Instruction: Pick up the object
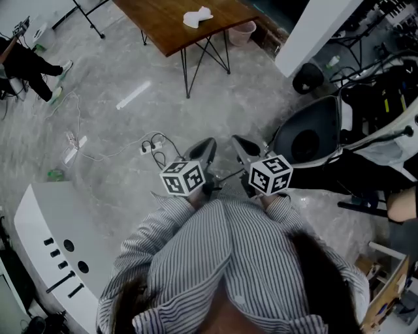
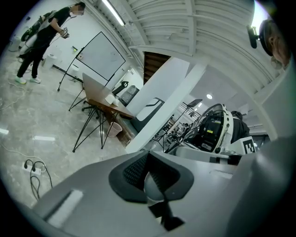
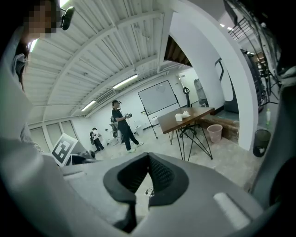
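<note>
The object is between neither pair of jaws. We take it to be the white lump (image 1: 197, 17) on the table (image 1: 157, 29), well ahead of both grippers. The left gripper (image 2: 147, 154) has its jaws together on nothing. The right gripper (image 3: 148, 156) is the same, its pads meeting at the tips (only floor shows through the slit below them). We hold the two side by side, just apart, close in front of the chest and pointing forward across the floor toward the table. This is probably a ready pose, since nothing lies within reach. The marker cubes (image 1: 183, 177) face up, and our striped sleeves (image 1: 163, 228) are drawn in against the body.
</note>
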`<move>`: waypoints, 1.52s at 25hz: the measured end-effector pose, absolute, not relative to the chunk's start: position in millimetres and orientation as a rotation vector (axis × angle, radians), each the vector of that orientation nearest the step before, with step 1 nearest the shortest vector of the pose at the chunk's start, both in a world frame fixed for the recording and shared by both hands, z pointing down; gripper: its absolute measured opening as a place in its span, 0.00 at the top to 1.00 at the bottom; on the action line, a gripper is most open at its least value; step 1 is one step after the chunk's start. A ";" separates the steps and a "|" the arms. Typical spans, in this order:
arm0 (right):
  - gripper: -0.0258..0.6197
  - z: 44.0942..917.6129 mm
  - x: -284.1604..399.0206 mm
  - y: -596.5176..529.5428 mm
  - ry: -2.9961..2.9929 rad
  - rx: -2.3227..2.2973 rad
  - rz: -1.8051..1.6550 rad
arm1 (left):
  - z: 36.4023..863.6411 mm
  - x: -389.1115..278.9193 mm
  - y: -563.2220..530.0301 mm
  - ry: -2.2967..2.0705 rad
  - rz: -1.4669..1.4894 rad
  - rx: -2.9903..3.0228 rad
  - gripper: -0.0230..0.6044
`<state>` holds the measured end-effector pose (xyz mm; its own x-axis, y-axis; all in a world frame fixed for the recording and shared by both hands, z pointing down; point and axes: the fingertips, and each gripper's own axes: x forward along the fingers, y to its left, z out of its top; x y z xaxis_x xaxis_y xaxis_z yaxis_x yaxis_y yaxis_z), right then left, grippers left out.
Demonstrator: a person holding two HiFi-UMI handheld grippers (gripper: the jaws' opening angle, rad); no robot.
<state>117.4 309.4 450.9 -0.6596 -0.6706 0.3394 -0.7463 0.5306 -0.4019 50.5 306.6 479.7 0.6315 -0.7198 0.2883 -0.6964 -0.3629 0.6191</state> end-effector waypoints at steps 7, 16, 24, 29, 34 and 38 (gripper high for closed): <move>0.96 456.8 123.4 246.6 -2.595 1.283 0.793 | 481.0 47.7 242.5 -1.096 -0.067 2.128 0.95; 0.96 450.8 103.1 87.9 -2.589 1.394 0.791 | 468.9 24.9 84.0 -1.043 -0.046 2.207 0.96; 0.96 436.0 56.9 -50.4 -2.574 1.392 0.800 | 454.0 -5.1 -55.6 -0.968 -0.063 2.217 0.95; 0.96 442.9 42.8 -89.5 -2.536 1.395 0.816 | 459.7 -11.7 -96.6 -0.934 -0.055 2.205 0.96; 0.96 453.0 37.8 -120.5 -2.509 1.360 0.874 | 462.6 -25.4 -124.4 -0.971 -0.083 2.177 0.95; 0.96 457.5 40.8 -149.6 -2.506 1.321 0.907 | 463.7 -27.4 -151.5 -1.018 -0.104 2.159 0.95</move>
